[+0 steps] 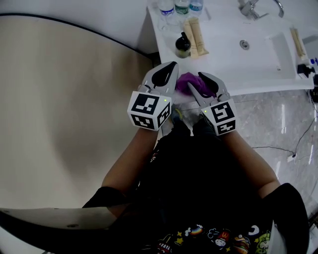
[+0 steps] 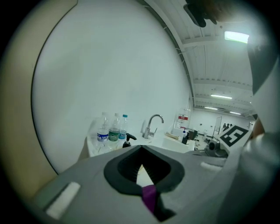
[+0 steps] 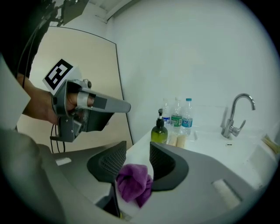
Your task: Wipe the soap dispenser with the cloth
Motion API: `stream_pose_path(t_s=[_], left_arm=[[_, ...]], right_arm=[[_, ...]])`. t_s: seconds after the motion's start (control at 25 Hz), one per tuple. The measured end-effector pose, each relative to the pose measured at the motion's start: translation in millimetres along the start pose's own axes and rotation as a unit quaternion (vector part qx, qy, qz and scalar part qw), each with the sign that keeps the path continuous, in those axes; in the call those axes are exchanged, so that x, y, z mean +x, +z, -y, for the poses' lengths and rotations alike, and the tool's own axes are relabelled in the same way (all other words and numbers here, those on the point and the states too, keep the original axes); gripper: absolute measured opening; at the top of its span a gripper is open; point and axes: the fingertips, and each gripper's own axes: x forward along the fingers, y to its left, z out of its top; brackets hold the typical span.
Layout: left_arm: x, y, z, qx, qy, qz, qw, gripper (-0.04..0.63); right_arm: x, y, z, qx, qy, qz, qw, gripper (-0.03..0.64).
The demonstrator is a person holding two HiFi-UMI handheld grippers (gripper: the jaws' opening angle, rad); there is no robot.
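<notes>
The soap dispenser (image 1: 183, 45), a dark green pump bottle, stands on the white counter (image 1: 218, 59) near its left edge; it also shows in the left gripper view (image 2: 127, 140) and the right gripper view (image 3: 159, 131). A crumpled purple cloth (image 1: 187, 82) lies at the counter's front edge. My right gripper (image 1: 195, 79) hangs over it, open, with the cloth (image 3: 134, 181) low between its spread jaws. My left gripper (image 1: 170, 67) is just left of the cloth, jaws together and empty. A strip of the cloth (image 2: 150, 194) shows under them.
Three water bottles (image 1: 181, 6) stand behind the dispenser, and two cream tubes (image 1: 195, 37) lie next to it. To the right are the basin (image 1: 258, 49) and the tap (image 1: 251, 7). A beige panel (image 1: 59, 99) fills the left. A cable (image 1: 278, 149) crosses the marble floor.
</notes>
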Motion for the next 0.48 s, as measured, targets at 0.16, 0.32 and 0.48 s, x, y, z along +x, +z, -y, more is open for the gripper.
stream_pose_path(t_s=[0.16, 0.32, 0.48], left_arm=[[-6, 9, 8, 0.015, -0.016, 0.010, 0.9997, 0.000], [-13, 17, 23, 0.024, -0.019, 0.024, 0.9992, 0.000], [-29, 22, 57, 0.040, -0.005, 0.042, 0.9983, 0.000]], right_arm=[[-15, 33, 2, -0.005, -0.029, 0.034, 0.999, 0.131], [-40, 68, 10, -0.010, -0.058, 0.085, 0.995, 0.063], [-79, 86, 10, -0.018, -0.062, 0.130, 0.989, 0.026]])
